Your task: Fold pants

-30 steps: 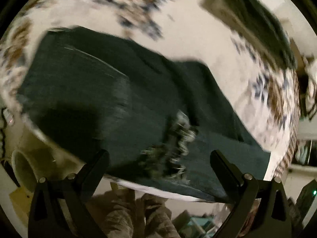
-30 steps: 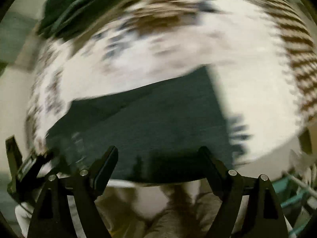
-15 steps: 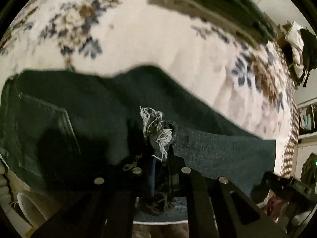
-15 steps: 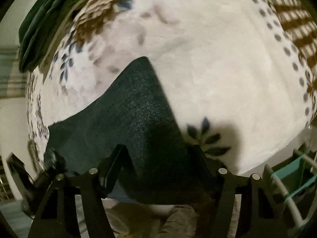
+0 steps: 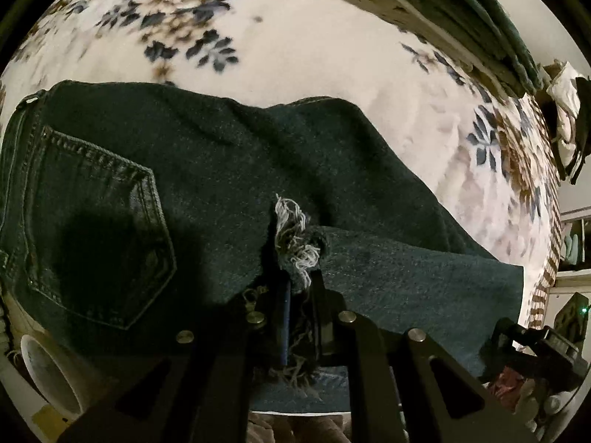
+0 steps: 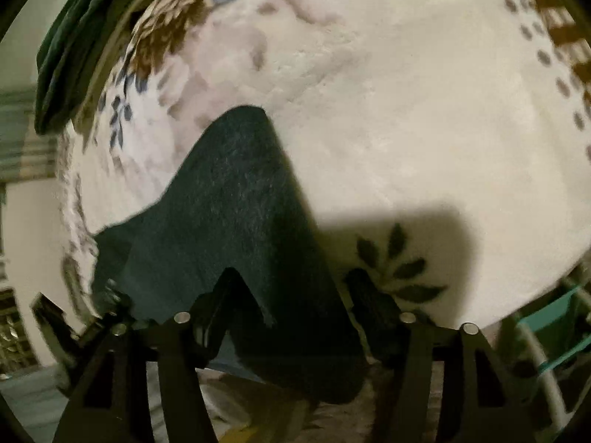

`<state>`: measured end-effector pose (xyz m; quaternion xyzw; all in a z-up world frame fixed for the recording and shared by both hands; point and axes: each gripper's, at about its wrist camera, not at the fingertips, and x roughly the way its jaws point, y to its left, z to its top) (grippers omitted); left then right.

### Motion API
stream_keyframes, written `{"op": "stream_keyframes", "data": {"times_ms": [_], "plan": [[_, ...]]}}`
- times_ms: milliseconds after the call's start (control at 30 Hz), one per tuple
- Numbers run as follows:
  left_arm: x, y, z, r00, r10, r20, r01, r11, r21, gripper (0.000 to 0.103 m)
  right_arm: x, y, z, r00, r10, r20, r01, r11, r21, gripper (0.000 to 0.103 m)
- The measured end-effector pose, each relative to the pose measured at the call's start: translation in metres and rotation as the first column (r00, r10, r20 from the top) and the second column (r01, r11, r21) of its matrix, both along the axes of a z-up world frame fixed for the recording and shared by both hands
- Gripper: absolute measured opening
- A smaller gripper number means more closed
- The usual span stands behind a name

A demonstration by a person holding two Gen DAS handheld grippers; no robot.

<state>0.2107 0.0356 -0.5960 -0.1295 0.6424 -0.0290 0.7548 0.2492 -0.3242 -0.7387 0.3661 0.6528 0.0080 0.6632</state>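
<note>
Jaws of the left gripper are clamped on the frayed hem of the dark pants, likely to carry that leg over. The right gripper has been closing, jaws apart astride a fold. Pants lie on the floral bed. No writing legible.

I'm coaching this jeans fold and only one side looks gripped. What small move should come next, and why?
Probably close the right gripper on the jeans. The left gripper is already shut on the frayed hem, while the right jaws, just closing, straddle the denim fold without visibly pinching it.
</note>
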Motion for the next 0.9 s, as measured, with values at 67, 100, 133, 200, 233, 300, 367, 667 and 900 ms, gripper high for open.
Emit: {"op": "stream_keyframes", "data": {"times_ms": [67,100,133,200,233,300,367,667,900], "plan": [[0.001,-0.001,-0.001,1.0,0.011,-0.004,-0.011,1.0,-0.009,0.007,0.005,-0.001,0.002,1.0,-0.004,0.024,0.004,1.0,0.018,0.034],[0.0,-0.001,0.0,1.0,0.013,-0.003,-0.013,1.0,-0.009,0.007,0.007,-0.001,0.005,0.999,-0.005,0.036,0.005,1.0,0.013,0.022],[-0.001,-0.003,0.001,1.0,0.011,-0.001,-0.011,1.0,-0.008,0.007,0.01,0.003,0.011,0.999,0.009,0.047,-0.008,1.0,-0.01,0.016],[-0.007,0.001,0.005,1.0,0.012,0.002,-0.012,1.0,-0.007,0.007,0.017,0.009,0.026,0.997,0.033,0.072,-0.029,0.998,-0.063,0.014],[-0.01,0.001,0.005,1.0,0.021,-0.003,-0.021,1.0,-0.02,0.007,0.021,0.011,0.033,0.996,0.036,0.086,-0.029,0.997,-0.075,0.013],[-0.008,-0.005,0.003,1.0,0.03,-0.008,-0.03,0.999,-0.034,0.007,0.026,0.005,0.043,0.995,0.017,0.1,-0.01,0.998,-0.069,0.013],[-0.01,-0.008,0.002,0.999,0.037,-0.011,-0.038,0.998,-0.045,0.007,0.027,-0.005,0.047,0.995,0.002,0.1,0.004,0.998,-0.068,0.013],[-0.008,0.008,-0.008,0.995,0.09,-0.041,-0.094,0.99,-0.109,0.01,0.023,0.011,0.032,0.983,0.185,0.021,-0.175,0.958,-0.228,0.036],[-0.029,0.058,0.025,0.974,0.228,-0.015,-0.227,0.955,-0.189,0.07,0.019,0.035,0.059,0.964,0.265,0.017,-0.249,0.925,-0.286,0.092]]}}
